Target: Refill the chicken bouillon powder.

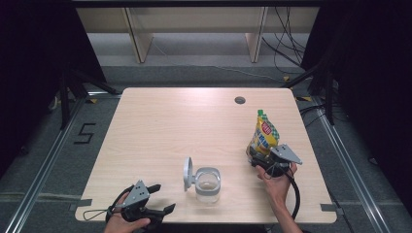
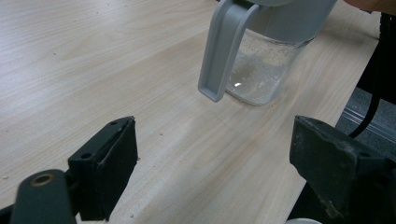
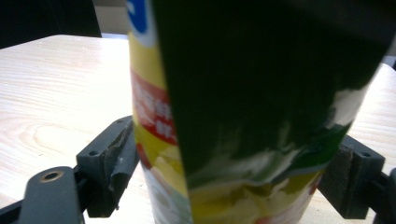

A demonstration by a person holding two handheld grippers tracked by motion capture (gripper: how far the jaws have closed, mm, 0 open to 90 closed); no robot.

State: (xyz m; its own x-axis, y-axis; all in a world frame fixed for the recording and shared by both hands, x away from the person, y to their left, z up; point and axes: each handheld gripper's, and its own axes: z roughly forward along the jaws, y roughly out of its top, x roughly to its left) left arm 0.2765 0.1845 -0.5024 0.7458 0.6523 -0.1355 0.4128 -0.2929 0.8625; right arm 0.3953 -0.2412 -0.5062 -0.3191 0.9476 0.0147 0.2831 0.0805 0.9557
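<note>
A yellow and green spouted pouch [image 1: 265, 135] stands upright at the right of the wooden table [image 1: 170, 121]. My right gripper [image 1: 260, 158] is shut on its lower part, and in the right gripper view both pads press the pouch [image 3: 163, 154] from either side of the right gripper [image 3: 233, 177]. A clear jar [image 1: 208, 185] sits near the front middle, its grey hinged lid [image 1: 188, 174] flipped open to the left. The jar [image 2: 266, 65] has a thin layer of pale crumbs at the bottom. My left gripper [image 1: 163, 197] rests open at the front left, its jaws [image 2: 210, 158] empty and pointed at the lid [image 2: 224, 51].
A round cable hole [image 1: 240, 100] lies near the table's far edge. Wooden shelf legs [image 1: 138, 41] and loose cables [image 1: 286, 48] are on the floor beyond. A taped "5" [image 1: 85, 132] marks the floor at the left. Metal rails run along both sides.
</note>
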